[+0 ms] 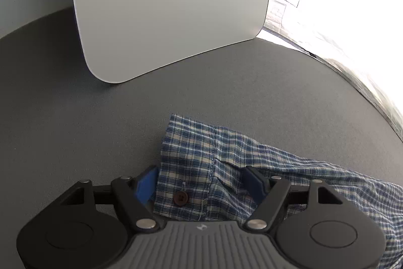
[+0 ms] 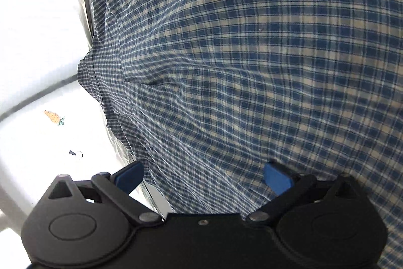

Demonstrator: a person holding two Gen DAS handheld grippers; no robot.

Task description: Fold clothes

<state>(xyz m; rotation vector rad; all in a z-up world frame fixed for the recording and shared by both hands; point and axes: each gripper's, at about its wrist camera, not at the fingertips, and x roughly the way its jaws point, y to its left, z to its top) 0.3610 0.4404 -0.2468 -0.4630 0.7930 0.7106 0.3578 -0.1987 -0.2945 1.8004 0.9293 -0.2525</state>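
Grey table (image 1: 100, 130); left tongs (image 1: 201, 183) seemingly pinching plaid shirt (image 1: 196, 163); right tongs (image 2: 204, 180) spread.

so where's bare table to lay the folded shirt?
Bare grey table between the white board and the plaid shirt's cuff, widest on the left. Crowded right: shirt up to the white sheet.

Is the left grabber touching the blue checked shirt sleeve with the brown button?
Touching. The left wrist view shows the left gripper with both blue pads against the blue plaid cuff, either side of its brown button.
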